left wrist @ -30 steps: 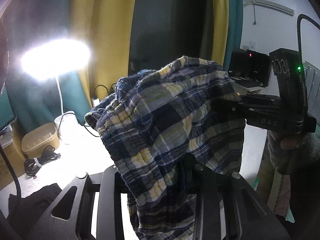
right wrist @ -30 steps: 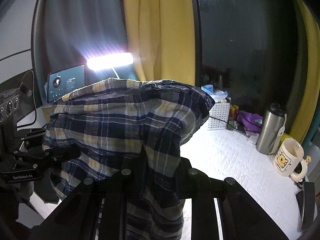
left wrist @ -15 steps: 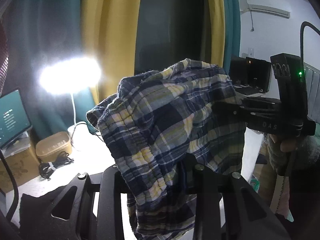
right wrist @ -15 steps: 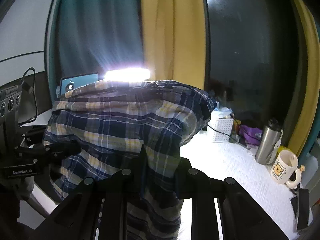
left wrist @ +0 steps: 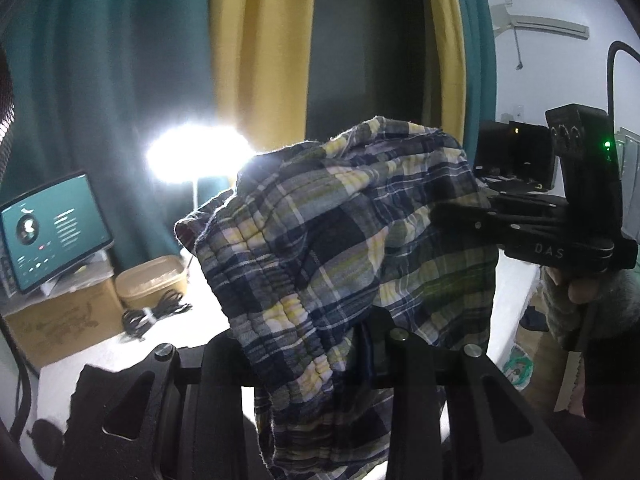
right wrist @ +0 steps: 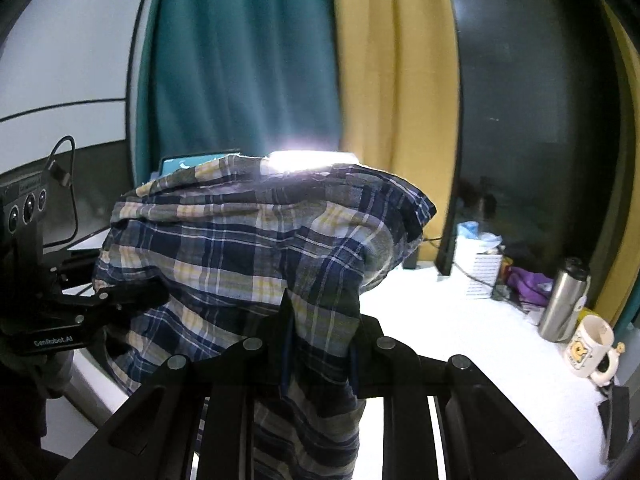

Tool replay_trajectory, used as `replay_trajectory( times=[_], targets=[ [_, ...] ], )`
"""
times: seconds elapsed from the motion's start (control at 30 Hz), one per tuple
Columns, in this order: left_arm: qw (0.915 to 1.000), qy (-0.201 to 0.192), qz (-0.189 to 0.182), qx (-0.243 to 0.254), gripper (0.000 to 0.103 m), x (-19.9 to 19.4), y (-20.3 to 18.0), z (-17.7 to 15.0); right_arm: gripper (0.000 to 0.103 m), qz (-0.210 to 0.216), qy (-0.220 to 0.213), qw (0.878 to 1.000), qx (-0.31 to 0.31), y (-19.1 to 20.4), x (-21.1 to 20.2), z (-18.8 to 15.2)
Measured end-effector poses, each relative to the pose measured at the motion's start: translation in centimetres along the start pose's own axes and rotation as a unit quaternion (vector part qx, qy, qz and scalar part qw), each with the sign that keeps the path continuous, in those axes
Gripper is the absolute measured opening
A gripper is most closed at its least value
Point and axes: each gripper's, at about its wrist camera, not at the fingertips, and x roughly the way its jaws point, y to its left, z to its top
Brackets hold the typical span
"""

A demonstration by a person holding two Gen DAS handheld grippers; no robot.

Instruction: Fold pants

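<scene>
Held aloft over the table (right wrist: 460, 344), plaid pants (left wrist: 340, 248) pinched by left gripper (left wrist: 360, 344) at the elastic waistband and right gripper (right wrist: 320, 332) at another edge, looking light, soft, floppy, best gripped by waistband and hems.

right hand-held gripper (left wrist: 460, 216): "DAS" | left hand-held gripper (right wrist: 132, 296): "GenRobot.AI"

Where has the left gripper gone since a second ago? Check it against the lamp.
Yes. The left gripper has swung left: the lamp slid rightward in its view, and a tablet came into sight.
</scene>
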Motion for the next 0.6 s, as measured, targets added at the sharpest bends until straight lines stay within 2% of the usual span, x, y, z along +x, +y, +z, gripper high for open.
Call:
replay_trajectory(
  times=[0.33, 0.6],
  targets=[
    [0.9990, 0.019, 0.037, -0.018, 0.031, -0.9, 3.6, -2.0, 0.021, 0.039, 0.033, 0.999, -0.001, 1.7, 5.0, -0.7],
    [0.9963, 0.059, 0.047, -0.040, 0.031, 1.8, 6.4, -3.9, 0.021, 0.056, 0.075, 0.996, 0.013, 1.9, 10.0, -1.7]
  ],
)
